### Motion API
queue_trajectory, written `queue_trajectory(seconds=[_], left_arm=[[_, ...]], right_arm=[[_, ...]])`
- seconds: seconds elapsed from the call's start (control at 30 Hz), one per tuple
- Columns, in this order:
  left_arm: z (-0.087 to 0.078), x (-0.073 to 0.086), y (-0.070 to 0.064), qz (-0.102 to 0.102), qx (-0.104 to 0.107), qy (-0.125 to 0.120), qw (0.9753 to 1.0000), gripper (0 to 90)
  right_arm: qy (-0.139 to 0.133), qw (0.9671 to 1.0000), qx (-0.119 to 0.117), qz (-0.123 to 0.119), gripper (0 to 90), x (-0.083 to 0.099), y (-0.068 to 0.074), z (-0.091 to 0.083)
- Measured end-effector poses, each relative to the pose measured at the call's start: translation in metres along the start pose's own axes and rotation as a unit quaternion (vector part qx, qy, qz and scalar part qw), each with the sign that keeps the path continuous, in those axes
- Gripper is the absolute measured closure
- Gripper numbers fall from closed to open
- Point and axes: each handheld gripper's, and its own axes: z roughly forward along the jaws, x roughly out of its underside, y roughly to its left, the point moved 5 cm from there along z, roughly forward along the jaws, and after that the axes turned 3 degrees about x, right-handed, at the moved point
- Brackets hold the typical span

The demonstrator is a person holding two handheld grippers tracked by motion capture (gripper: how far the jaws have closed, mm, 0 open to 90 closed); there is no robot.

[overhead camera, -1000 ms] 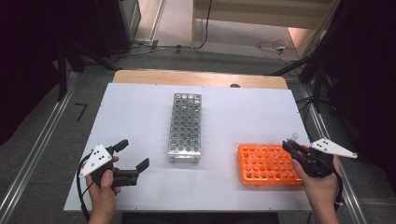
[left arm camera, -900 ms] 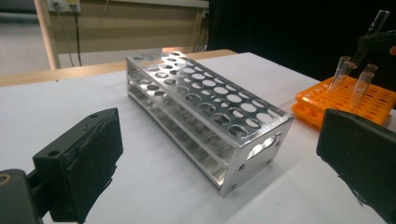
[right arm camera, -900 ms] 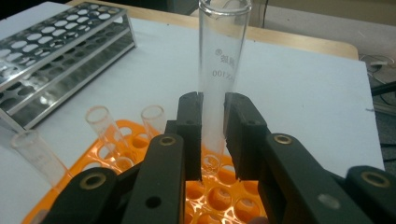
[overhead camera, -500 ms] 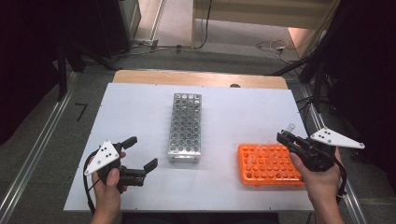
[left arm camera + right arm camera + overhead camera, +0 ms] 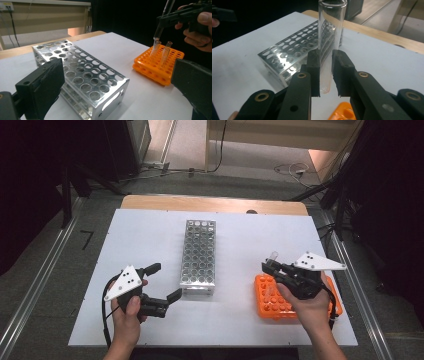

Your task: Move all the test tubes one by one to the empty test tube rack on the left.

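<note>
- Since the earlier frames the right gripper has risen clear of the orange rack with a glass test tube between its jaws, and the left gripper has turned its jaws toward the metal rack.
- Right jaws are clenched on the test tube: the right gripper view has both black pads pressed against the glass just above its rounded bottom, with the open mouth standing well above them.
- Its long axis runs close to upright, tilted slightly; in the left gripper view the tube hangs over the orange rack, its lower end just above the two tubes left standing in that rack.
- Left jaws are spread wide and hold nothing; they sit low over the white surface, just beside the near end of the metal rack.
- From the held tube, the metal rack lies to the person's left and slightly farther from the person, with bare surface between the two racks.
- Judging by this, the coming move is a sideways carry to an empty hole in the metal rack, and the tube must stay near vertical to drop in.
- Only the right hand carries the tube; the left hand is nearer the metal rack and could steady it.
</note>
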Motion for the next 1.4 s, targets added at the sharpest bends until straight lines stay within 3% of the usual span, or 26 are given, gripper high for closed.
queue_trajectory(seconds=[0.1, 0.23, 0.43, 0.6, 0.7, 0.87, 0.9, 1.07, 1.2, 1.4], left_arm=[[0.005, 0.0, 0.0, 0.0, 0.005, 0.004, 1.0, 0.0], [0.014, -0.002, -0.003, -0.007, 0.017, 0.004, 0.9998, 0.0], [0.028, -0.001, -0.018, -0.009, 0.039, 0.02, 0.999, 2.3], [0.035, 0.0, -0.027, -0.01, 0.048, 0.031, 0.9983, 7.5], [0.042, 0.002, -0.035, -0.01, 0.047, 0.046, 0.9978, 13.1], [0.051, 0.007, -0.045, -0.011, 0.061, 0.067, 0.9958, 25.2], [0.052, 0.007, -0.047, -0.011, 0.066, 0.069, 0.9954, 31.5], [0.06, 0.011, -0.056, -0.002, 0.079, 0.083, 0.9934, 46.0], [0.064, 0.014, -0.06, 0.003, 0.083, 0.096, 0.9919, 56.8], [0.066, 0.017, -0.062, 0.007, 0.084, 0.109, 0.9904, 65.8]], right_arm=[[0.006, 0.9999, -0.011, -0.003, 74.3, 0.003, 0.008, 0.008], [0.026, 0.9988, -0.035, -0.024, 74.3, 0.013, 0.033, 0.026], [0.046, 0.9958, -0.062, -0.048, 74.3, 0.026, 0.061, 0.041], [0.06, 0.9936, -0.072, -0.063, 74.3, 0.035, 0.078, 0.051], [0.065, 0.9927, -0.076, -0.067, 74.3, 0.039, 0.083, 0.054], [0.077, 0.9905, -0.081, -0.08, 74.3, 0.045, 0.094, 0.061], [0.08, 0.9896, -0.083, -0.086, 74.3, 0.048, 0.097, 0.064], [0.089, 0.9878, -0.087, -0.094, 74.4, 0.052, 0.103, 0.068], [0.094, 0.9852, -0.091, -0.111, 74.4, 0.056, 0.111, 0.072], [0.095, 0.984, -0.094, -0.118, 74.3, 0.058, 0.114, 0.073]])
